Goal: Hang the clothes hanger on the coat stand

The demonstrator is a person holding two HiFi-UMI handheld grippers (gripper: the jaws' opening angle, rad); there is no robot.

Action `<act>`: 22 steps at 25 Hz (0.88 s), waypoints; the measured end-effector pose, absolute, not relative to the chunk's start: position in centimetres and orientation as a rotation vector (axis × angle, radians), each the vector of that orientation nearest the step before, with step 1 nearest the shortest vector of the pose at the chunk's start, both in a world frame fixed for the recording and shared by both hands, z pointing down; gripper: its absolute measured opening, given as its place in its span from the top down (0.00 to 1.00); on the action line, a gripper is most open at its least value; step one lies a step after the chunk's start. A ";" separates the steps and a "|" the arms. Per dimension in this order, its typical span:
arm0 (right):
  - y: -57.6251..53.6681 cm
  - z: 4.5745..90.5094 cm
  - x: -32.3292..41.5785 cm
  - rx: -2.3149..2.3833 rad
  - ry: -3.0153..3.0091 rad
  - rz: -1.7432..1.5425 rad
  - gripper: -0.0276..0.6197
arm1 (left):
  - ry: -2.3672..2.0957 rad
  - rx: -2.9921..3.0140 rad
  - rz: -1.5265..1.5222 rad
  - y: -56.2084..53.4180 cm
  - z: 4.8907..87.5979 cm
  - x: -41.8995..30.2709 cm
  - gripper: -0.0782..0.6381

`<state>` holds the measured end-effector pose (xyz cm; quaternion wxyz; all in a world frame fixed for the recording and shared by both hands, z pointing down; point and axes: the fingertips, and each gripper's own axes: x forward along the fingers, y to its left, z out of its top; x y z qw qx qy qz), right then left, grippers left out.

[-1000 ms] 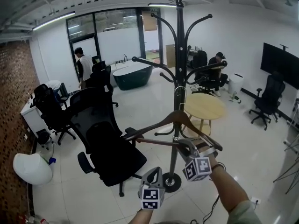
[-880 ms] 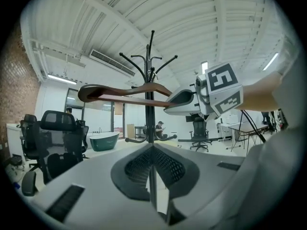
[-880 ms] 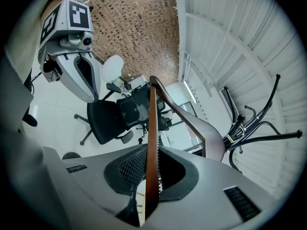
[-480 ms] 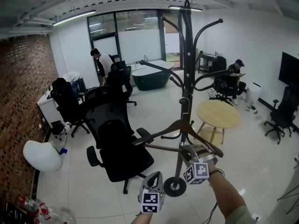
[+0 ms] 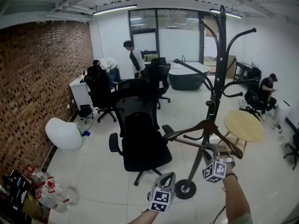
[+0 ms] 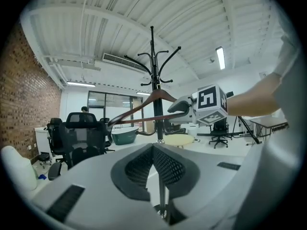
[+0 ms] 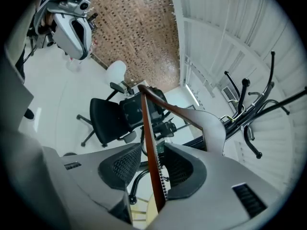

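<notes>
Jaws of right gripper (image 7: 154, 159) have just spread around brown wooden hanger (image 7: 145, 119), seemingly loose, lying crosswise beside black office chair (image 5: 140, 143); left gripper (image 6: 152, 150) pressed together, empty.

Bright, even room light comes from ceiling strips (image 5: 114, 8) overhead and pale daylight through the glass wall (image 5: 180, 31) at the back, which is slightly blown out. The glossy floor (image 5: 93, 167) shows soft reflections and a faint shadow under the chair (image 5: 140, 143). Fisheye bends the coat stand (image 5: 216, 78) and the edges, and both gripper views go black at the corners.
</notes>
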<state>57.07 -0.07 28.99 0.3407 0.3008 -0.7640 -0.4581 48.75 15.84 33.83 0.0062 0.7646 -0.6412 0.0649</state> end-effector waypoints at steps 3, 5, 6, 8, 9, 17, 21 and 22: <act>1.6 28.9 56.9 0.819 -2.057 -1.143 0.70 | -2.012 2.403 0.184 16.8 33.5 47.7 0.89; 2.7 28.8 57.3 0.879 -2.111 -1.113 0.70 | -2.001 2.411 0.176 16.7 34.2 47.2 0.89; 3.1 28.8 57.8 0.924 -2.142 -1.095 0.70 | -1.995 2.415 0.166 16.3 34.7 47.0 0.89; 3.9 28.8 59.0 1.040 -2.231 -1.049 0.70 | -1.991 2.432 0.141 15.3 35.6 46.9 0.89; 4.4 29.1 59.5 1.100 -2.291 -1.009 0.70 | -1.985 2.443 0.131 14.9 36.1 47.0 0.89; 12.1 33.7 61.9 1.524 -2.677 -0.347 0.95 | -1.773 2.565 0.102 14.8 40.0 48.5 0.89; 15.0 38.6 64.1 1.676 -2.607 -0.109 0.95 | -1.647 2.606 0.117 16.0 42.7 50.3 0.89; 15.8 40.0 64.6 1.697 -2.574 -0.074 0.95 | -1.615 2.616 0.130 16.4 43.6 50.7 0.89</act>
